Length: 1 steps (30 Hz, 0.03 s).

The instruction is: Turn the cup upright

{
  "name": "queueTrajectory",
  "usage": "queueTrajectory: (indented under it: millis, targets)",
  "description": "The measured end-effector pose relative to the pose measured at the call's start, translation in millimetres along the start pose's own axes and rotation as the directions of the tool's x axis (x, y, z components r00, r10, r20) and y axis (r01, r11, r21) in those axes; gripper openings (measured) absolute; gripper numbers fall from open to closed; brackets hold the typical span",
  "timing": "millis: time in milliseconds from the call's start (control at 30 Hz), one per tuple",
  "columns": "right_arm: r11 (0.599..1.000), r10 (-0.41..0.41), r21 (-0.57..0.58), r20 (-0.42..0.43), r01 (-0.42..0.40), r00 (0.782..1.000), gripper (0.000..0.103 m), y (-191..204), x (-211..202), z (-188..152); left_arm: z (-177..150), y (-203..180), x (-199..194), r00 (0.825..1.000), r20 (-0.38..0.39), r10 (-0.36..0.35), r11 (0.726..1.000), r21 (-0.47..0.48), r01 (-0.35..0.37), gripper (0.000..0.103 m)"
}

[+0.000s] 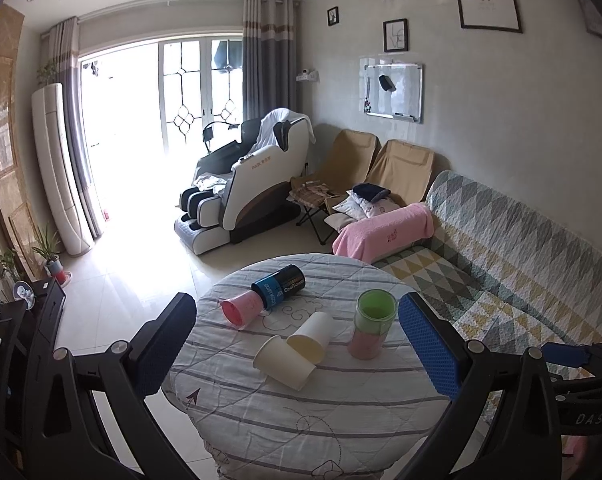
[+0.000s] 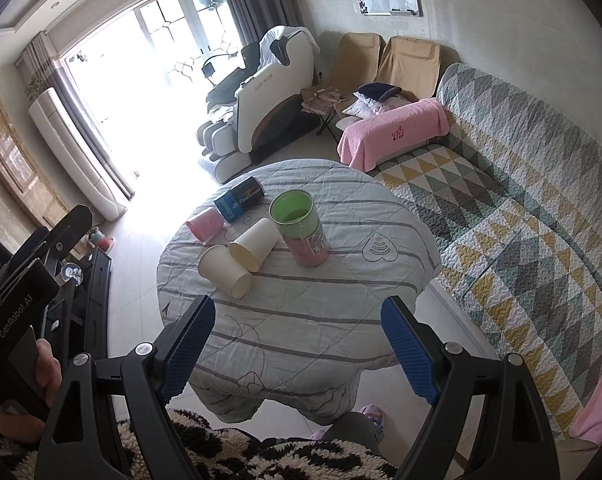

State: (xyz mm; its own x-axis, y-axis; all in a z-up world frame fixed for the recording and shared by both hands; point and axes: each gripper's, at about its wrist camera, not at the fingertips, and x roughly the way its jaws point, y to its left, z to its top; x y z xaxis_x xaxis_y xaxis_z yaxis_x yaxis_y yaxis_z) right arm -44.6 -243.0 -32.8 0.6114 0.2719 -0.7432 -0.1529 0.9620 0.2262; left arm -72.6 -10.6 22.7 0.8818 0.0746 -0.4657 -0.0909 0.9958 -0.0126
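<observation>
Blue-padded, your left tongs point(image 1: 297, 344) stand wide apart with nothing between them, raised above the near part of the round cloth-covered surface point(image 1: 301, 412). Just ahead, between the two pads, two paper cups lie on their sides: the white paper cup point(image 1: 284, 362) nearest you, the cream paper cup point(image 1: 311, 337) touching it from behind. Further ahead and toward the left pad, a pink cup point(image 1: 239, 310) lies tipped over, its mouth facing you, with a blue and black canister point(image 1: 279, 286) on its side just behind and against it. Close to the right pad stands a green-lined canister point(image 1: 373, 322), upright, mouth open to the ceiling. Your right tongs point(image 1: 573, 356) show at the right edge, beyond the surface, over the quilted sofa point(image 1: 521, 240).

From your right tongs point(image 2: 297, 344), the pads again spread apart and empty, hovering above the near edge of the surface point(image 2: 301, 312). Well ahead and toward the left pad lies the white paper cup point(image 2: 225, 270), mouth toward you, with the cream paper cup point(image 2: 254, 245) touching it. Behind them the pink cup point(image 2: 203, 224) lies on its side against the blue and black canister point(image 2: 239, 199). The green-lined canister point(image 2: 299, 228) stands upright straight ahead. Your left tongs point(image 2: 67, 232) reach in from the left edge, off the side of the surface; this view hides how wide they are.
</observation>
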Motion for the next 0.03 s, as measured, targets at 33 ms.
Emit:
queueTrajectory:
  millis: [33]
  targets:
    - [1.0,0.0,0.001,0.002,0.0,1.0,0.087,0.2,0.0,0.0,-0.3,2.3,0.6,1.0,-0.001,-0.001,1.0,0.0,0.001,0.102]
